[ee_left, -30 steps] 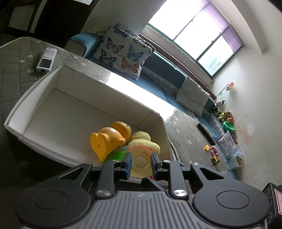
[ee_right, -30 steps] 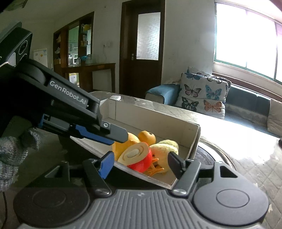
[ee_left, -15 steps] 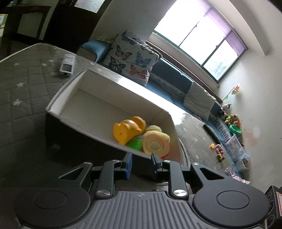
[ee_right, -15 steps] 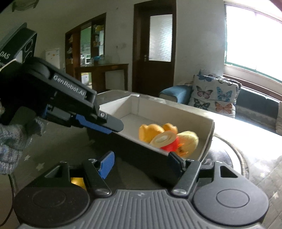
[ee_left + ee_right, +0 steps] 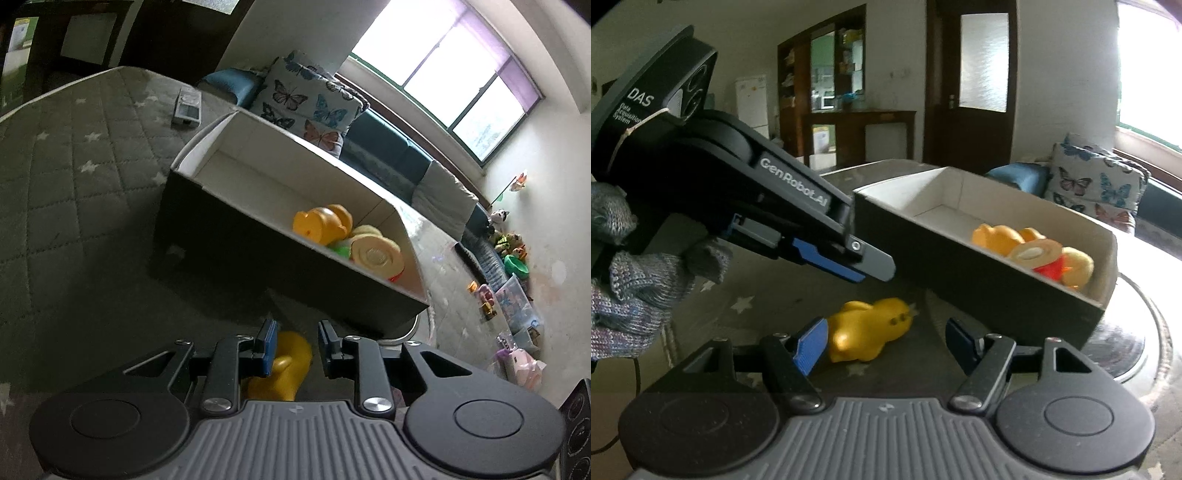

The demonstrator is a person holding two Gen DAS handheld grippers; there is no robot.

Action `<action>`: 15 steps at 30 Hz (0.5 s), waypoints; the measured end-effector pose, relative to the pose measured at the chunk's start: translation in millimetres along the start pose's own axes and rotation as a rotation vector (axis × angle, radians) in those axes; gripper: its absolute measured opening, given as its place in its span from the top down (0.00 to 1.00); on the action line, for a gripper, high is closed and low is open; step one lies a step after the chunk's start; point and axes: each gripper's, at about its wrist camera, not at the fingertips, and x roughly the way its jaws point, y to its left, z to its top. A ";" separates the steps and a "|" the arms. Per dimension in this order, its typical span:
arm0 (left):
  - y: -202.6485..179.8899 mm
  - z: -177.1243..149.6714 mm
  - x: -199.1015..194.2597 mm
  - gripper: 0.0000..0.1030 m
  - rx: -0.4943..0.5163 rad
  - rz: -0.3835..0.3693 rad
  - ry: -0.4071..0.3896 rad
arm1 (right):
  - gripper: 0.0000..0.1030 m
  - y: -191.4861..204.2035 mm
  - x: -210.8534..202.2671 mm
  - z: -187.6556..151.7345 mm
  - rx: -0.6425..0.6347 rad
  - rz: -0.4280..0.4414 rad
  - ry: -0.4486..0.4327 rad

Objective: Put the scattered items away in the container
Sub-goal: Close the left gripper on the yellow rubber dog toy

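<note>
A black box with a white inside (image 5: 236,177) (image 5: 945,240) holds several toys at its right end: an orange duck (image 5: 321,224) (image 5: 995,236), a cream roll-shaped toy (image 5: 376,254) (image 5: 1034,253) and a yellow toy (image 5: 1078,266). A yellow toy duck (image 5: 868,328) (image 5: 284,365) lies on the grey star-patterned cloth in front of the box. My left gripper (image 5: 293,347) (image 5: 864,264) hangs open and empty just above it. My right gripper (image 5: 886,341) is open and empty, with the duck between its fingers near the left fingertip.
A remote control (image 5: 187,105) lies on the cloth beyond the box. A butterfly cushion (image 5: 303,99) sits on the blue sofa behind. Toys and plastic bins (image 5: 513,291) line the far wall. A round glass edge (image 5: 1123,343) lies under the box's right end.
Both grippers have pulled back and down from the box. The cream roll toy that the left gripper held lies in the box. The yellow duck on the cloth has come into view.
</note>
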 end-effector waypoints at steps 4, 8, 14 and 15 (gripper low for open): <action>0.2 -5.5 0.1 0.73 0.016 0.017 0.014 | 0.30 5.3 7.9 -2.8 -0.006 0.015 0.020; -1.4 -9.7 -0.9 0.73 0.036 0.016 0.025 | 0.30 11.3 15.6 -4.6 -0.010 0.027 0.037; 2.4 -13.4 2.8 0.73 0.043 0.028 0.047 | 0.32 20.0 27.0 -4.0 -0.025 0.038 0.058; 2.9 -14.0 3.6 0.73 0.043 0.029 0.052 | 0.32 21.0 28.0 -3.9 -0.025 0.039 0.062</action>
